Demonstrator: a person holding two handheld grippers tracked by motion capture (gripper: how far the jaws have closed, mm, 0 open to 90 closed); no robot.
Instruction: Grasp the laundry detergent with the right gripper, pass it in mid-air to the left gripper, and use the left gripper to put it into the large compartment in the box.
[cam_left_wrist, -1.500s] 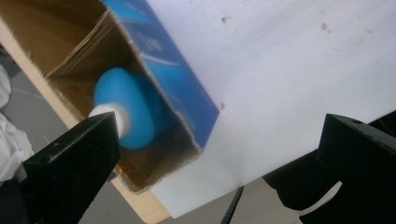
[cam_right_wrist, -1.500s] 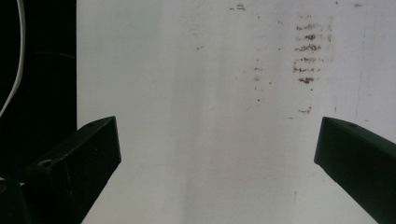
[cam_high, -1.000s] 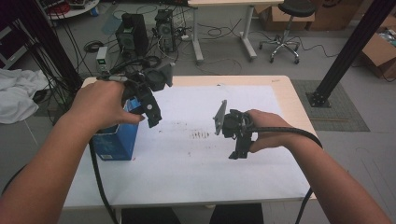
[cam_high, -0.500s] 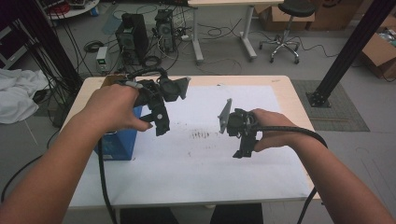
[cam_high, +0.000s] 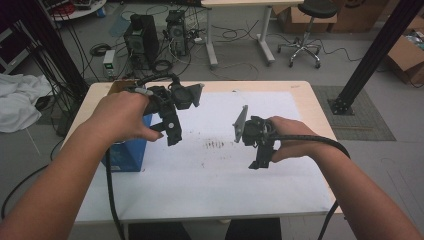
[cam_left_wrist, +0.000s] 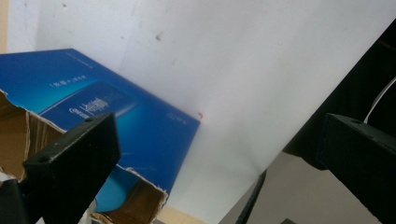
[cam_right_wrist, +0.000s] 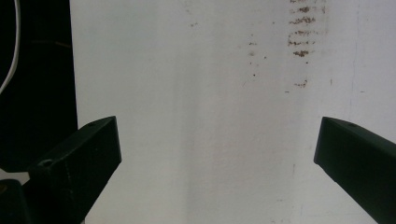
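Left gripper (cam_left_wrist: 205, 154): jaws wide apart, nothing between them. Right gripper (cam_right_wrist: 215, 154): jaws also wide apart, empty, looking straight down on the white table cover (cam_right_wrist: 210, 93) with its brown smudges (cam_right_wrist: 299, 42).

Key relation: the blue box (cam_left_wrist: 116, 112) sits just under and to one side of the left gripper's jaws. In the left gripper view one black jaw overlaps the box's torn cardboard edge (cam_left_wrist: 140, 186), the other hangs past the table edge. Box is open at the top, ragged brown rim showing. Its long axis cannot be told with any certainty; in the high view the box (cam_high: 127, 150) stands at the table's left edge, mostly hidden under the left hand (cam_high: 125, 117).

Left gripper (cam_high: 172, 135) is clearly the nearer one, just beside the box and held above it, not touching. Right gripper (cam_high: 257, 157) is well apart from the box, over the middle-right of the table (cam_high: 300, 90), near the smudges.

Pose: left hand raised, gripper pointing down and a bit toward the table's centre, cable (cam_high: 110, 190) trailing back along the forearm. Right hand (cam_high: 292, 140) held lower, gripper tipped down at the cover, grey plate (cam_high: 241, 124) standing up on its far side.

Judgement: any grab of the box falls to the left gripper, which would need to swing back left and down to bracket a wall of it.
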